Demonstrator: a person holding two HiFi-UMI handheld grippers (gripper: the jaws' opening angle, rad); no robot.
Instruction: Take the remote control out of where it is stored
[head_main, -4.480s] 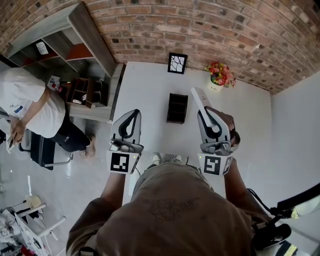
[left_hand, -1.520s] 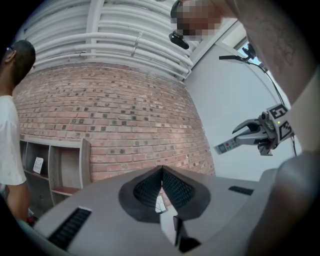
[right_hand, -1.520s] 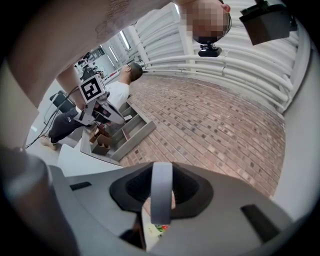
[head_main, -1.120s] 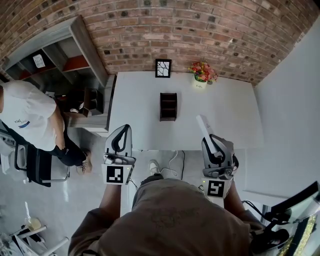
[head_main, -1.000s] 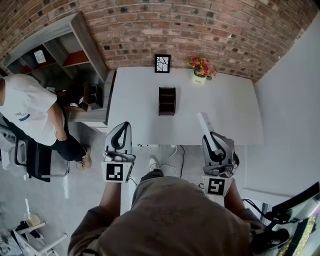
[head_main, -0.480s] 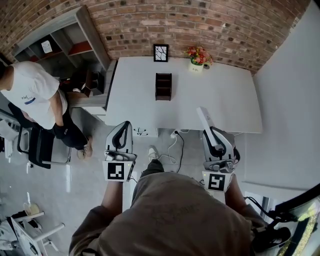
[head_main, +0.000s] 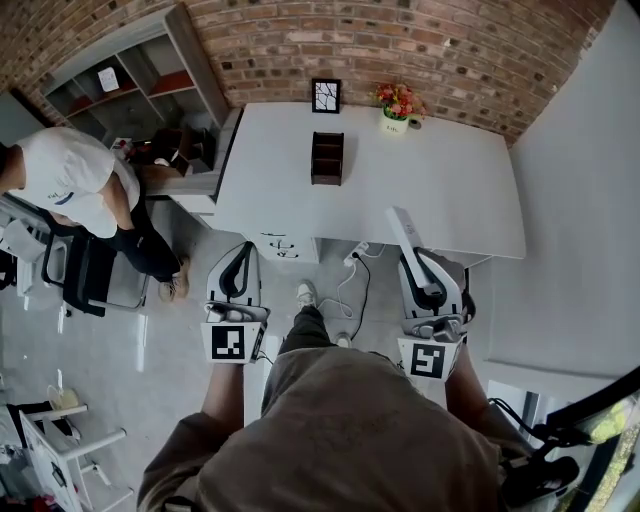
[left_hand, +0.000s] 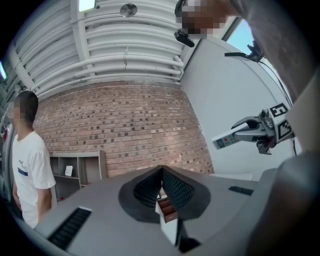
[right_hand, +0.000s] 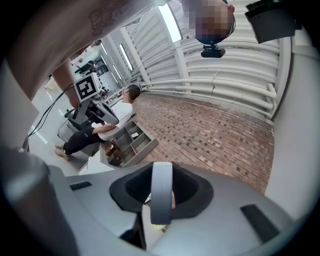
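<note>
Remote control (head_main: 403, 229) | clamped by its end in right gripper (head_main: 413, 261), so clear of desk holder (head_main: 326, 158) | left gripper (head_main: 242, 251) closed, empty, unneeded

Remote control (right_hand: 161, 184) tight between right tool's (right_hand: 161, 200) jaws, brick wall (right_hand: 215, 135) beyond.

Our slim white remote control (head_main: 403, 228) sits clamped in the right hand-held gripper (head_main: 413, 258), jutting forward, well apart from the dark holder (head_main: 327, 158).
</note>
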